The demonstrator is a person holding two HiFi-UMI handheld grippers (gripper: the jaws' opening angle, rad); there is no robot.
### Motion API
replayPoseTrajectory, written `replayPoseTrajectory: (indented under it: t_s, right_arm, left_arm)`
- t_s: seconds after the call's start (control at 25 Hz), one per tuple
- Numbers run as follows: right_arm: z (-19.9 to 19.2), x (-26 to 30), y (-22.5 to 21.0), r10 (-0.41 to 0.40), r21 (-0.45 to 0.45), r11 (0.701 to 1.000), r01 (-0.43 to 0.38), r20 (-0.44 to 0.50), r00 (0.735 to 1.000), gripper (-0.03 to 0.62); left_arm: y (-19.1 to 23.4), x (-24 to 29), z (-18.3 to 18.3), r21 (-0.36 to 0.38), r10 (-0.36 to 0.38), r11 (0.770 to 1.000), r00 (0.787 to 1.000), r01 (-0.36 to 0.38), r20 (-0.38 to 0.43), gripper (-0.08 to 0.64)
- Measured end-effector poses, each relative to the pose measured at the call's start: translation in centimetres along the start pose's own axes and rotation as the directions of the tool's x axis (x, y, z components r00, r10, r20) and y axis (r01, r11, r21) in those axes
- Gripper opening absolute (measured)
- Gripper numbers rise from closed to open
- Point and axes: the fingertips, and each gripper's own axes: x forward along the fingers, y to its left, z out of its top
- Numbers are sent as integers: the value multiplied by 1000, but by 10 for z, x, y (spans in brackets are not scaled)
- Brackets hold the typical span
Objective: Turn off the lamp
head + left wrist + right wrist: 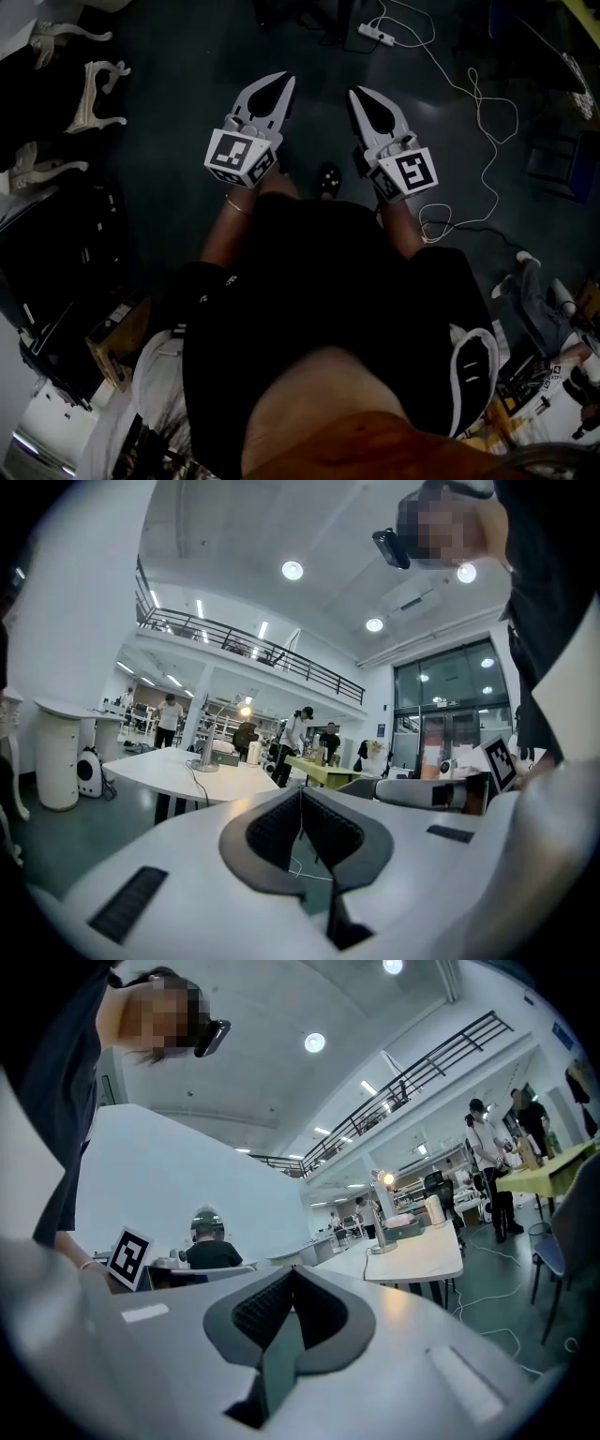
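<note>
**Q:** First entry, the fingers?
**A:** On your left gripper (302,799) the fingers (270,834) are pressed together with nothing between them. Your right gripper (292,1277) is the same, closed and empty. You hold both level ahead of you, above dark floor (187,56).

**Q:** Second entry, the lamp?
**A:** The lamp (380,1221) is lit and stands upright on a white bench (427,1255), well apart from both grippers. No switch can be made out from here. Its cord (194,778) trails across the benchtop.

**Q:** Third entry, hazards?
**A:** These are judgements only.
- A loose white cable (483,112) lies on the floor to your right, and your foot could catch it on the way over.
- At the bench, closed tips pushed too high on the thin stem would probably tip the lamp.
- Hooking the cord would drag the lamp.
- A chair (551,1260) and other people (487,1162) stand near that route, so a wide swing could strike them.
</note>
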Motion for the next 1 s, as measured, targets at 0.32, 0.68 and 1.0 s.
replayPoseTrajectory:
  t_s: [0.32,0.68,1.0]
  right_arm:
    - [-2,28,5,-68,4,998,68,21,997,0]
    - [-4,63,9,-136,-5,991,136,26,990,0]
    - [-3,106,11,-184,-26,982,185,43,982,0]
  left_arm:
    - [18,9,3,23,-115,993,993,116,-30,5]
    - [47,15,2,57,-203,977,977,207,-65,6]
    - [92,25,16,63,-238,968,968,243,-78,5]
